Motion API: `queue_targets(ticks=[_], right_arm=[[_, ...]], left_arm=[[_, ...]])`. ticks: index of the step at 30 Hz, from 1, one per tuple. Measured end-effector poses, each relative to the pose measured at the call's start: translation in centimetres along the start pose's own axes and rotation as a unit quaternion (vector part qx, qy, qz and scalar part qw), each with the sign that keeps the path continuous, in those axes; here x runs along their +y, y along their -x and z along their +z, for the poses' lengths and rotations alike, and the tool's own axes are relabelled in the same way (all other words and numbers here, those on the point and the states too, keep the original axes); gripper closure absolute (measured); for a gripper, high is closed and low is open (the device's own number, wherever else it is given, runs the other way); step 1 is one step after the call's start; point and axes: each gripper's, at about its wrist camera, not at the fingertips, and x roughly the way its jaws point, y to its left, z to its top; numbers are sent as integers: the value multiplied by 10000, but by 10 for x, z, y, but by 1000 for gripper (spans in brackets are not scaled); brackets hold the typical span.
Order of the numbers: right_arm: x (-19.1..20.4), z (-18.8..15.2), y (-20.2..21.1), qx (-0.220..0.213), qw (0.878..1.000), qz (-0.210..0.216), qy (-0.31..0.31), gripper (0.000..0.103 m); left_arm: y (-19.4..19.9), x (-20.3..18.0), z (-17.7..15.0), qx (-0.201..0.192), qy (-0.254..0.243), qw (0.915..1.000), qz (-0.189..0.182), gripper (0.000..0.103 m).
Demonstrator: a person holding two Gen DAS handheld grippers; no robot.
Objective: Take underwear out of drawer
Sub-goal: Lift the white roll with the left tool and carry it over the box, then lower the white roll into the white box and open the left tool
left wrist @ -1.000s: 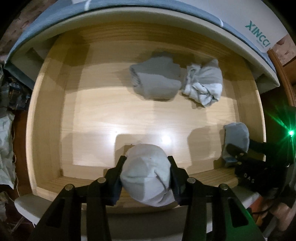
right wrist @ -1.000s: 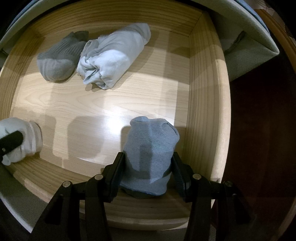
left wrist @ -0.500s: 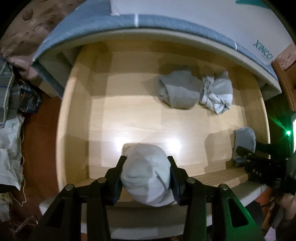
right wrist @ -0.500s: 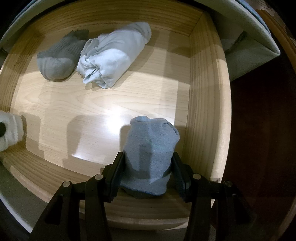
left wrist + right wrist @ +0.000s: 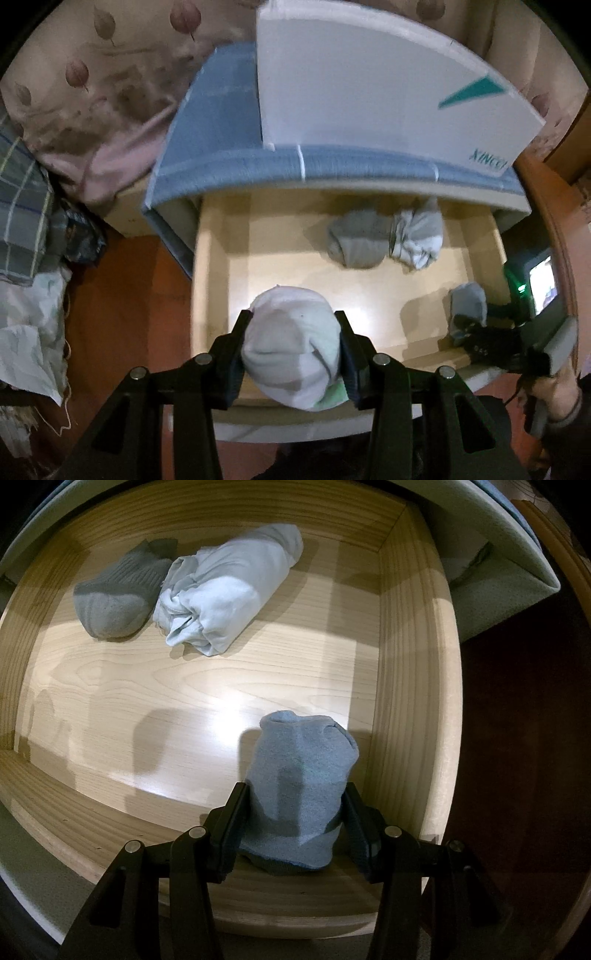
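You had your left gripper (image 5: 291,349) clamped on a white bundle (image 5: 291,347), held up above the wooden drawer (image 5: 210,280). Your right gripper (image 5: 293,818) was clamped on a blue bundle (image 5: 297,790), low in the drawer, close to the front wall and the right side wall.

Here is what I think could have gone wrong. The white bundle was soft and round, so it could have slipped out of the fingers and dropped back in if you swung it fast. The blue bundle sat close to the right wall, so pulling it up at a slant could have bumped the wall and knocked it loose. It also looked loose at the bottom, so a flap could have snagged on the front edge. I could not tell for sure which bundles were underwear and which were socks, so you could have taken the wrong thing.

Now the count. There were four cloth bundles: one white, one blue, one grey sock roll (image 5: 114,598) and one pale rolled cloth (image 5: 225,590). Those last two lay touching, side by side, at the back of the drawer. There were two grippers and one drawer.
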Motion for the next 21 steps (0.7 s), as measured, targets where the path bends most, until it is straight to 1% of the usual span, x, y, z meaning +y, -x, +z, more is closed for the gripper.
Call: queue_targets(ticks=[4,7,11,13,16,21], right_arm=[[0,1,0,-3,10000,5,-2,56],[0,1,0,-8,10000,7,-8,56],[2,1,0,-20,10000,11,-39,56],[2,2,0,-22,10000,12,-50,56],[2,2,0,-22,10000,12,-42,57],[1,2,-1,-33,10000,18,-45,57]], left_arm=[[34,3,14,-253,-59,9997,-32,60],[65,2,27,-553,-182,9983,-5,60],[107,-2,50,-1010,-335,9943,2,60],[120,-4,63,-1202,-388,9920,6,60],[135,-7,86,-1348,-377,9901,80,60],[154,-17,122,-1695,-502,9842,-33,60]])
